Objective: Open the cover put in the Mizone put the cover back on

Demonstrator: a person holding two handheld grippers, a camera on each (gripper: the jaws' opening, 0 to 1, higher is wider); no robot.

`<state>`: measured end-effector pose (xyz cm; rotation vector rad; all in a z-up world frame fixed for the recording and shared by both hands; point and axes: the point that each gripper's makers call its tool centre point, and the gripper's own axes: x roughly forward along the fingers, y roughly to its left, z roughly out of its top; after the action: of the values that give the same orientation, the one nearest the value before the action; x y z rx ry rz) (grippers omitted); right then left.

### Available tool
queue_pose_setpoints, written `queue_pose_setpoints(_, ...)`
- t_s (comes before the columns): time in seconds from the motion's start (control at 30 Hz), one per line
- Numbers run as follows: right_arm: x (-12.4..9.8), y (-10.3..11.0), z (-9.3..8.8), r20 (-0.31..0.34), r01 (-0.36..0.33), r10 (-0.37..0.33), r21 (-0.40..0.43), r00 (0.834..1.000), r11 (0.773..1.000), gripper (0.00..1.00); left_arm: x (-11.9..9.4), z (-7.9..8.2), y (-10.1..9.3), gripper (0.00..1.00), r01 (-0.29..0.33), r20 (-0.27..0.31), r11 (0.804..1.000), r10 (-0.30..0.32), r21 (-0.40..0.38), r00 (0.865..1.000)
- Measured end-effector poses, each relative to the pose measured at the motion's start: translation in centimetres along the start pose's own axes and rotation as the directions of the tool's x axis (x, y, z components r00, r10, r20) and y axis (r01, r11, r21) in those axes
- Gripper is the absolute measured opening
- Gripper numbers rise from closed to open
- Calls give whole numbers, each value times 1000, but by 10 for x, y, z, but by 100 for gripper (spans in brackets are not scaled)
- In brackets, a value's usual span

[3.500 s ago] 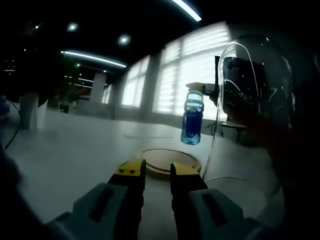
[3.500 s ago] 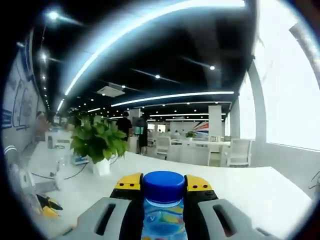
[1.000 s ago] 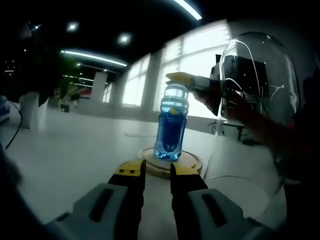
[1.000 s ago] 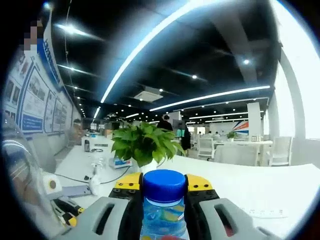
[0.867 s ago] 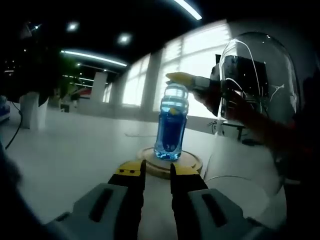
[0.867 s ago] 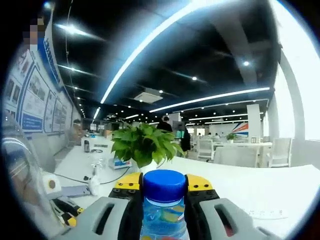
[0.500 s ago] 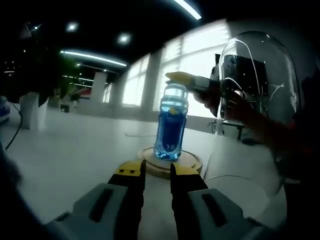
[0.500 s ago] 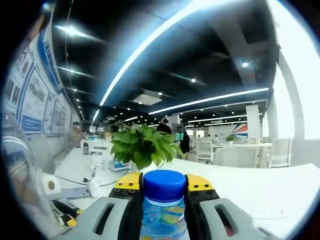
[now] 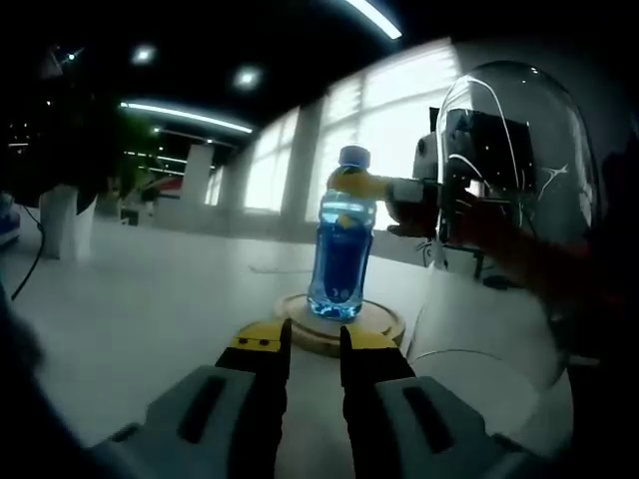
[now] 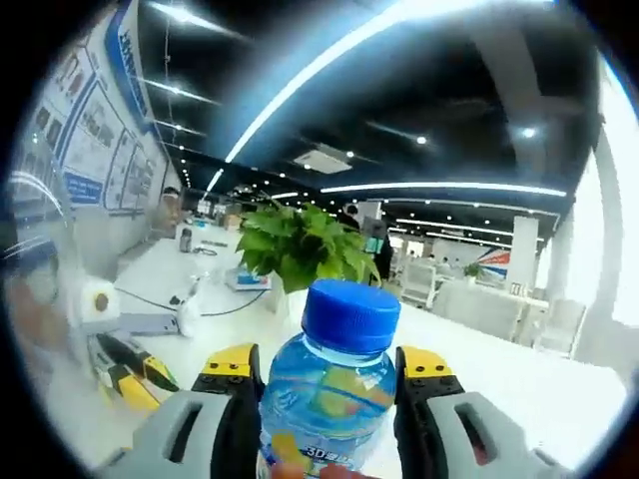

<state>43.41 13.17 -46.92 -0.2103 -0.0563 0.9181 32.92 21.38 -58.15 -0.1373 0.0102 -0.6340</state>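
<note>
Mizone bottle (image 9: 341,254) upright on wooden base (image 9: 379,321) — right gripper (image 10: 329,374) fingers spread beside its shoulder; left gripper (image 9: 312,344) fingers narrow, empty, nearer glass cover (image 9: 514,150).

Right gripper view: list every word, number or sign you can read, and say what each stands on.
"3D": on the label at the bottom of the Mizone bottle, followed by characters too blurred to read.
Wall posters at left: printed text and headings, too small and warped to read.
Blue cap: no marking readable.
</note>
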Motion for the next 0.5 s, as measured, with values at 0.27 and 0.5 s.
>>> queue_pose_setpoints(0.27,18,-42,-3,27,10,-12,51,1000,999,42,0,0,0,15,0,1,1000,0,-5,1000)
queue_pose_setpoints(0.5,21,-55,-2,41,77,-81,81,996,994,44,0,1,0,15,-2,3,1000,2,-7,1000)
